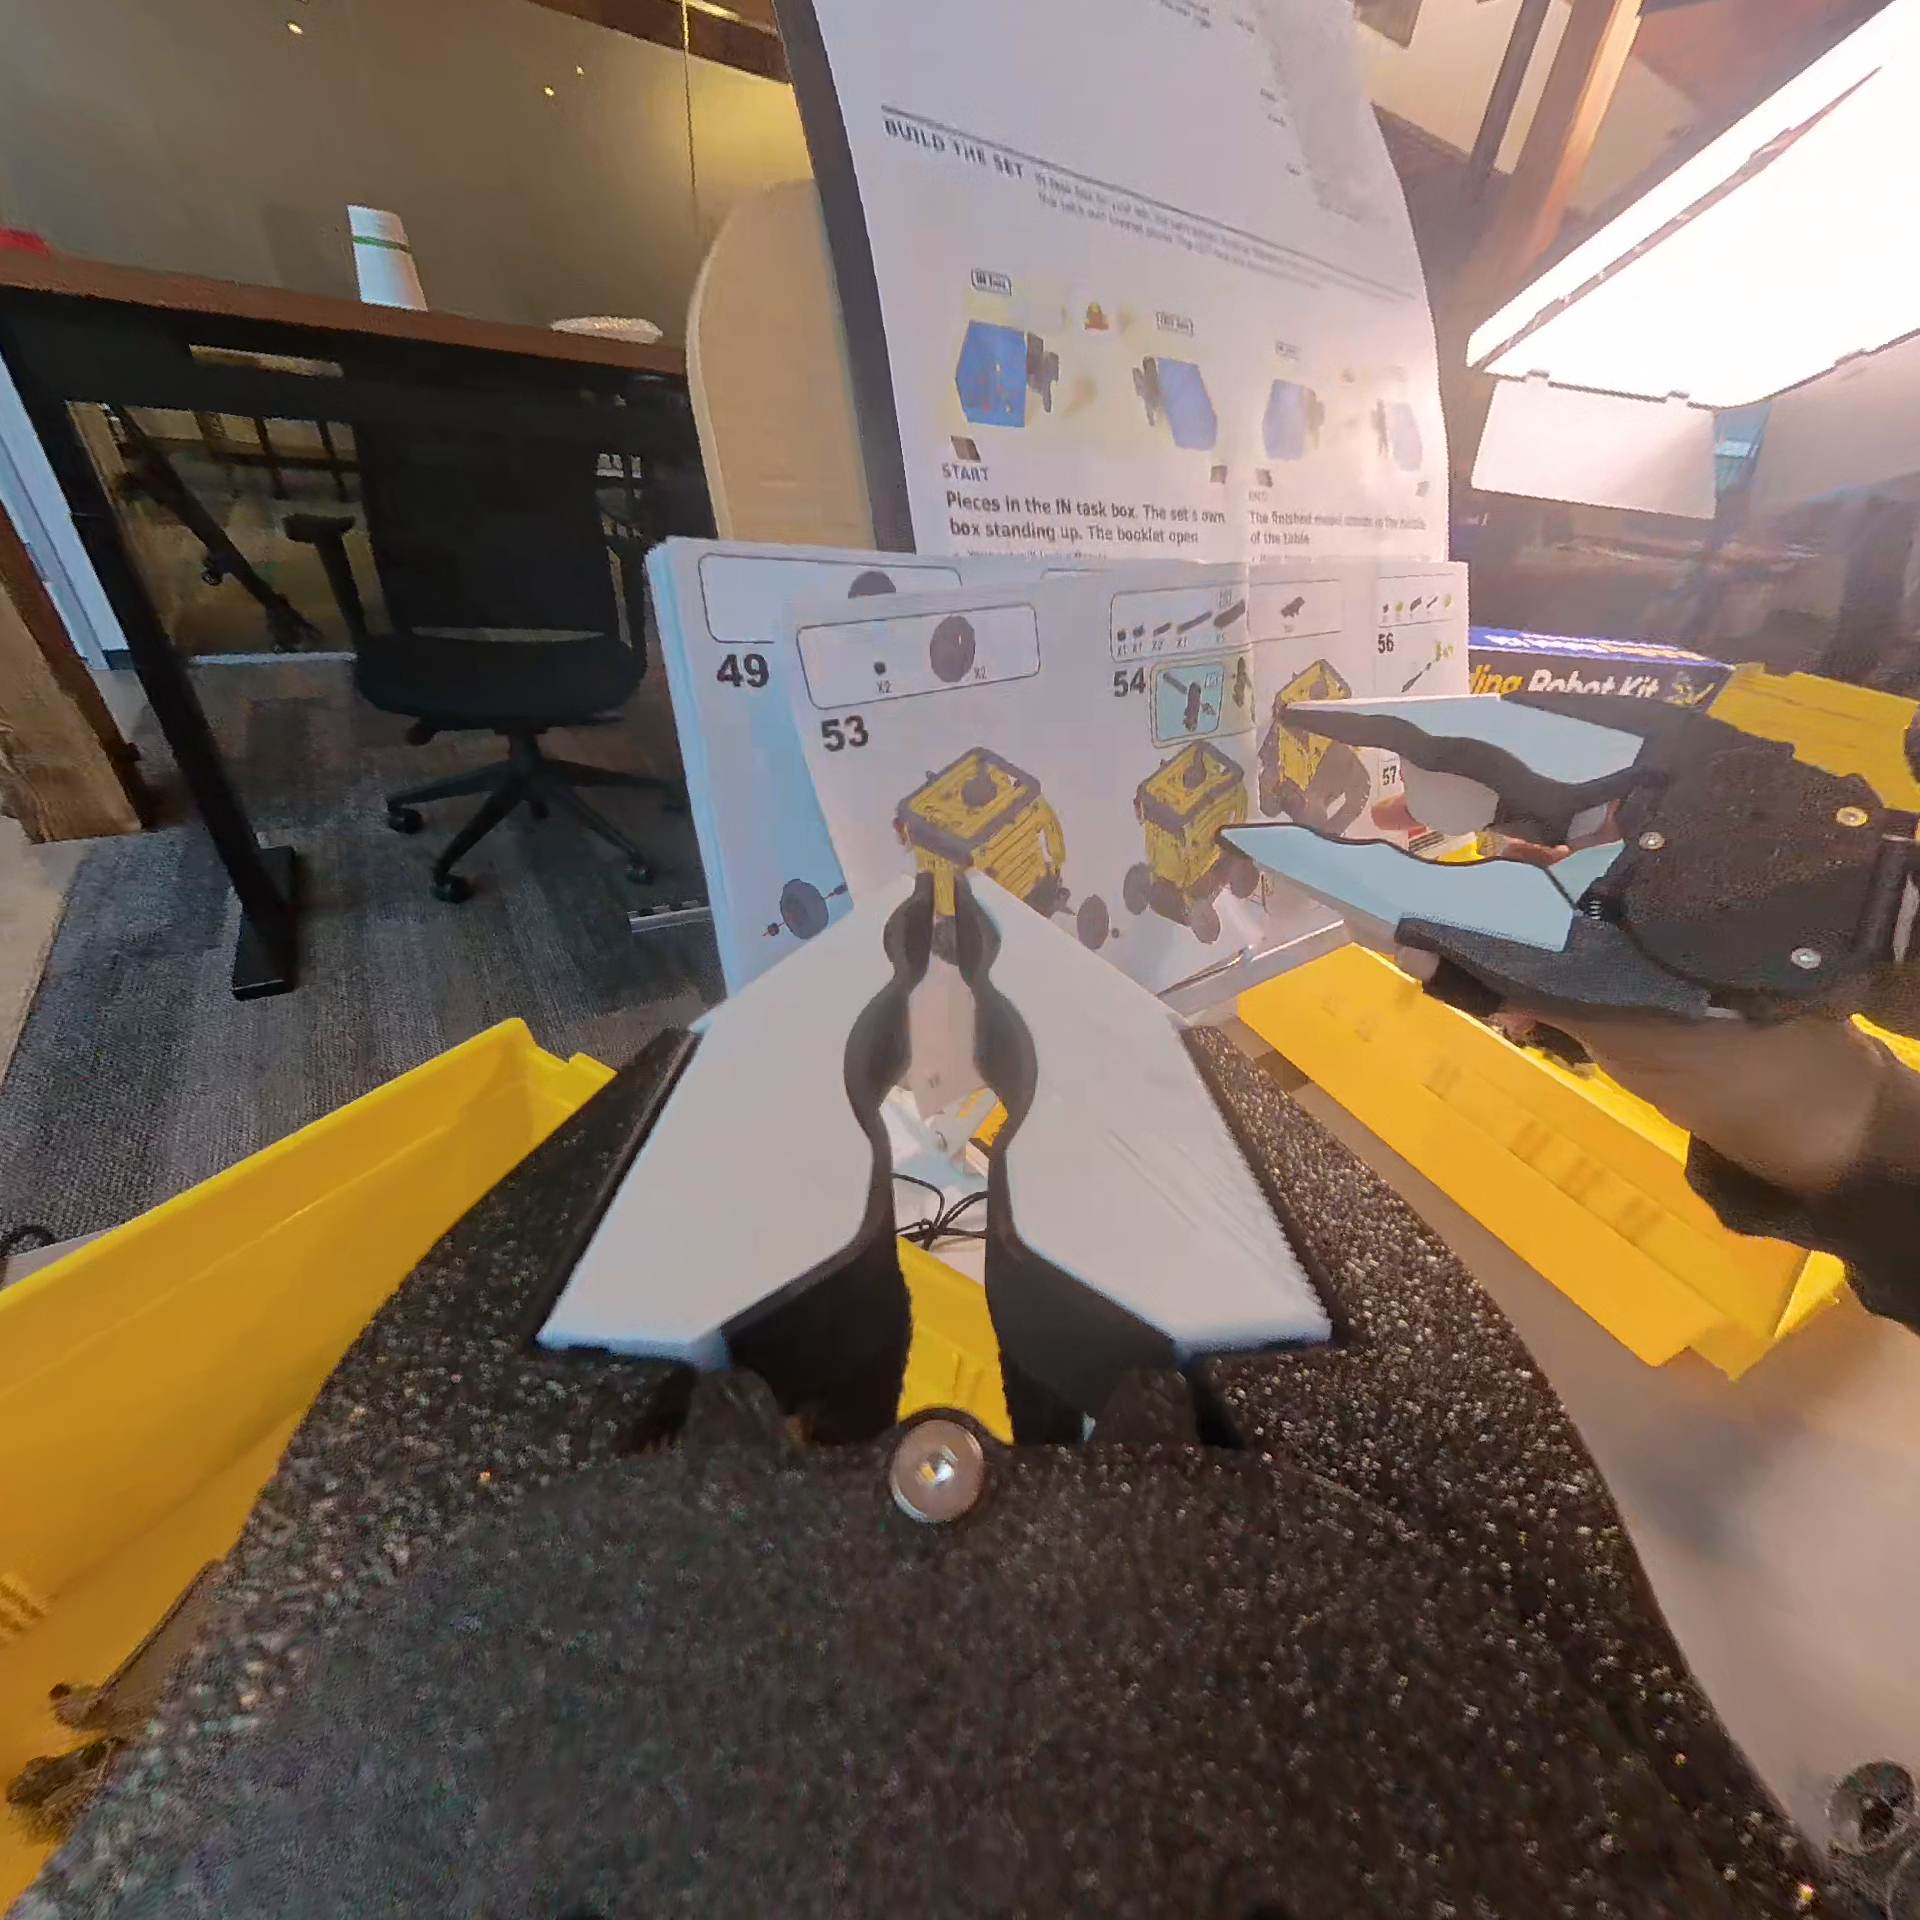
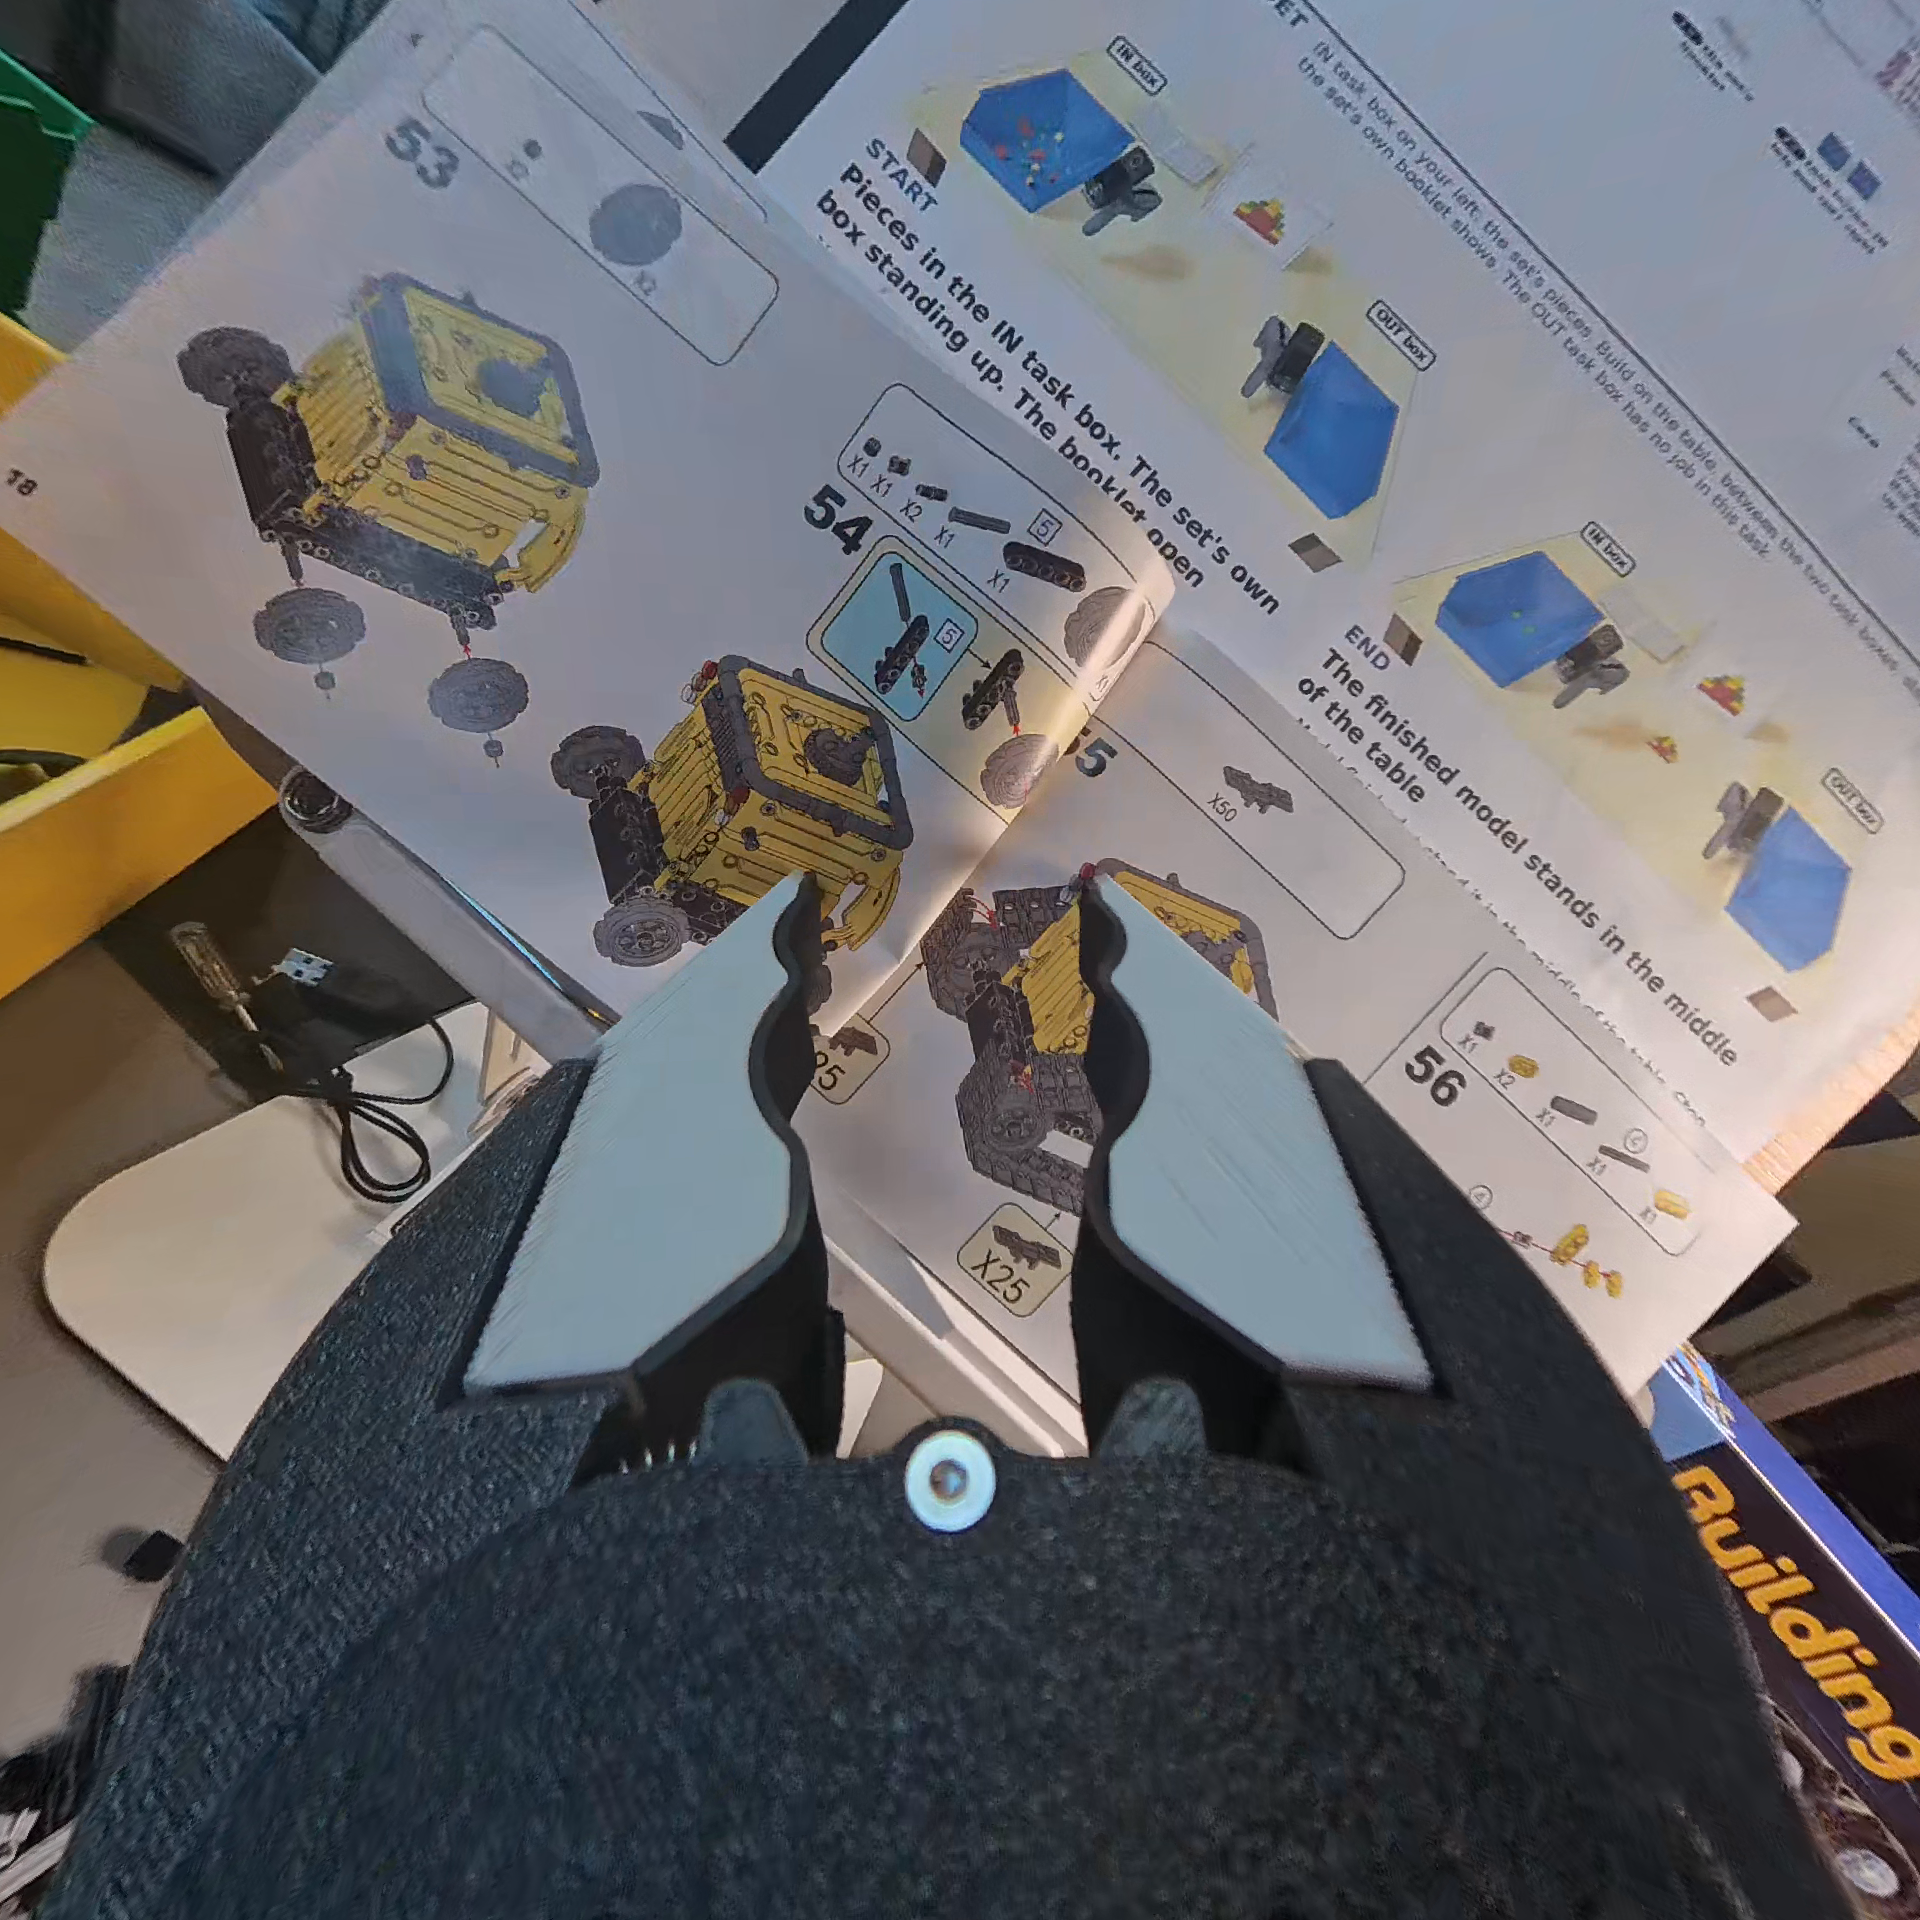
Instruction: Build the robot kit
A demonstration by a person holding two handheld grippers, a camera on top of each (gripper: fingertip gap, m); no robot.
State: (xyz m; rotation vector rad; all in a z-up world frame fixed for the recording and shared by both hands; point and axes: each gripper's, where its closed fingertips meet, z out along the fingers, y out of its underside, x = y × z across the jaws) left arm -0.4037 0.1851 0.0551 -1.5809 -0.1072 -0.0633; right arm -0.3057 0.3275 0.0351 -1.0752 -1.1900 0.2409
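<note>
My left hand-held gripper (image 1: 940, 883) is clenched: fingertips all but meeting, nothing visibly between them. It hangs just in front of the open instruction booklet (image 1: 987, 748), which stands upright, with the tips level with a drawing of a yellow wheeled model on its left-hand page.

My right hand-held gripper (image 2: 940, 888) is released, with a clear gap between the grey fingers (image 2: 665, 1164) and nothing held. It points at the booklet (image 2: 582, 582) near the fold, where one page (image 2: 1091, 623) curls up from the spread. In the left wrist view the same gripper (image 1: 1252, 774) comes in from the right, jaws apart, tips close to the right-hand page; I cannot tell whether they touch the paper.

Behind the booklet a larger printed sheet (image 1: 1132, 312) stands taller, curving back at the top, carrying pictures of blue boxes.

A yellow bin (image 1: 239, 1247) lies at lower left under my left gripper; another yellow bin (image 1: 1475, 1143) sits to the right, below the right gripper. A blue cardboard box (image 2: 1808, 1621) with yellow lettering lies right of the booklet. A thin black cable (image 2: 384, 1132) is coiled on the pale surface (image 2: 208, 1278) left of the booklet.

Background: dark desk (image 1: 312, 322), black office chair (image 1: 499, 665), grey carpet.
</note>
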